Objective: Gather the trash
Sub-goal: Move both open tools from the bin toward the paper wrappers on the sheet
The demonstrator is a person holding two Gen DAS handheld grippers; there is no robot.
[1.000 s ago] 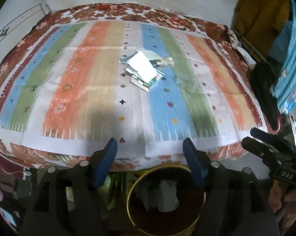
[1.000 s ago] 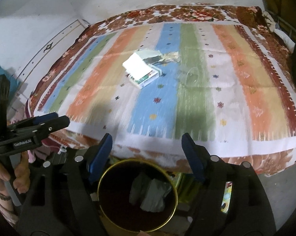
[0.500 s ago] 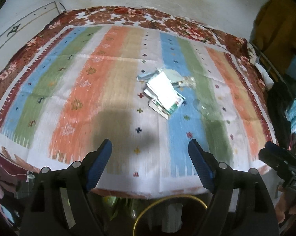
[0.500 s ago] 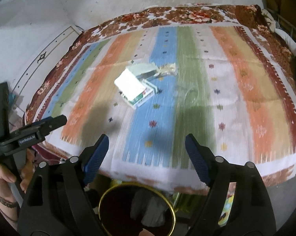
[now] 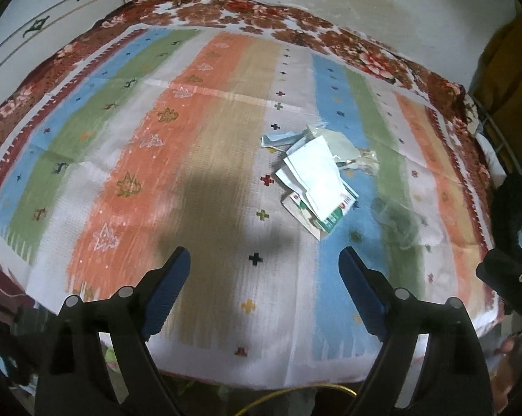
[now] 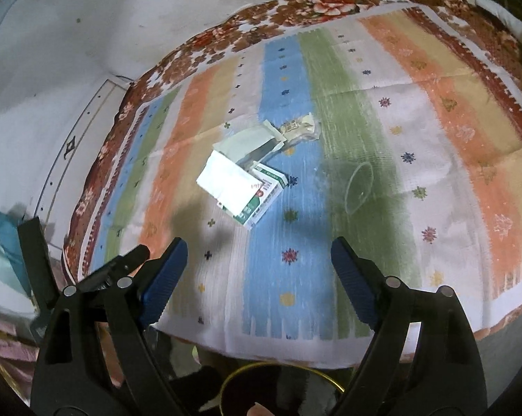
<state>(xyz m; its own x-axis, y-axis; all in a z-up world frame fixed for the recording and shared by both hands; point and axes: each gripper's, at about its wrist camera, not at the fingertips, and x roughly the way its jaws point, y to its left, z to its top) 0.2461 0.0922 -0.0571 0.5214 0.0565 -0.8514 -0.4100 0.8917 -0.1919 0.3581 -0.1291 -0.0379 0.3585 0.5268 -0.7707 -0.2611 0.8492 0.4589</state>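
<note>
Both my grippers open and empty, trash ahead on the bed.

From my left gripper [image 5: 264,270] the paper pile [image 5: 316,176] sits right of frame centre; from my right gripper [image 6: 259,260] it sits left of centre, its long axis running diagonally, neither clearly nearer.

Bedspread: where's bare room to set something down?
Free: the orange and tan stripes left of the trash pile, and the near edge of the bedspread. Crowded: mid-spread, the pile plus a clear plastic lid to its right.

Left claw [image 5: 264,268] and right claw [image 6: 259,260], both wide apart, empty.
</note>
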